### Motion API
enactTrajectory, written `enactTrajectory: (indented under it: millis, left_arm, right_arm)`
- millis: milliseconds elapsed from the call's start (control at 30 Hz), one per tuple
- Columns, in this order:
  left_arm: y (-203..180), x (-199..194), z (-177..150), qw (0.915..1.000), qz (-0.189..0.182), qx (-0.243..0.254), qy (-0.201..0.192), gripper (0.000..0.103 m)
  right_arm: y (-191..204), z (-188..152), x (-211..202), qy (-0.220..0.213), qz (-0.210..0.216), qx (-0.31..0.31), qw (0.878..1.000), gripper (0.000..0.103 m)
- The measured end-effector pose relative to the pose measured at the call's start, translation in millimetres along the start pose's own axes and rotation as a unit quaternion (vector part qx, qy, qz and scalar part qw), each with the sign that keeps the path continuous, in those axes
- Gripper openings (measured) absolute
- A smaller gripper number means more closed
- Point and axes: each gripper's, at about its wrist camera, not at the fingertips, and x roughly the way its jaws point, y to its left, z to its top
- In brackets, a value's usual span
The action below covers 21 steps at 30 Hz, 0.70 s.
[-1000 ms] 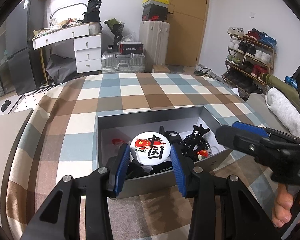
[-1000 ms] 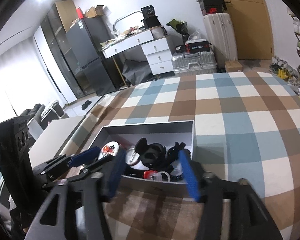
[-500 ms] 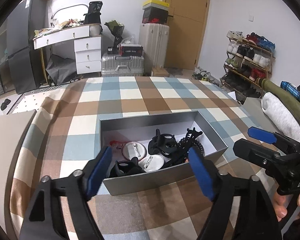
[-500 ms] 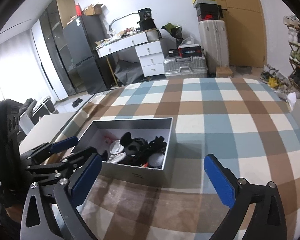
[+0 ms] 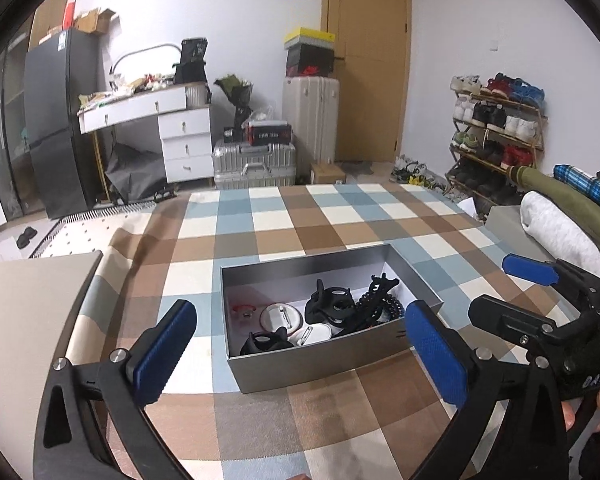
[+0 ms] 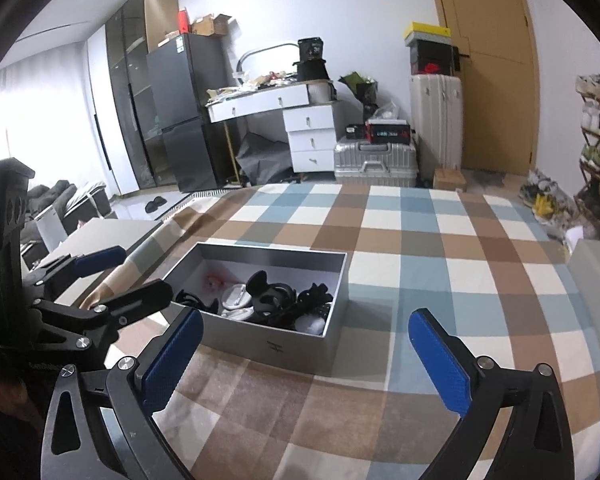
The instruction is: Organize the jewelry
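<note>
left gripper (image 5: 298, 354): spread wide, empty. right gripper (image 6: 314, 354): likewise wide, empty. grey box (image 5: 320, 364) of jewelry (image 5: 332, 312): just ahead of left gripper, nearer it; long axis crosswise; on checked tabletop (image 5: 300, 216).

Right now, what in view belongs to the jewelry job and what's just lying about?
Job: grey box, round badges, black hair claws, left gripper, right gripper, both open.
Lying about: suitcases, shoe rack, fridge, desk.
</note>
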Motion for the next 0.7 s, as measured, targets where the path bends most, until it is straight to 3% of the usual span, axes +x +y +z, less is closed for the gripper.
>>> enactTrajectory:
  millis: [433, 700]
  left_arm:
    - [2, -10, -22, 0.9995, -0.001, 0.014, -0.030, 0.102]
    - [7, -8, -31, 0.9993, 0.008, 0.010, -0.035, 0.102]
  right_arm:
    - [-10, -20, -16, -0.025, 0.038, -0.010, 0.999, 0.103]
    - [-4, -28, -16, -0.046, 0.040, -0.013, 0.998, 0.103]
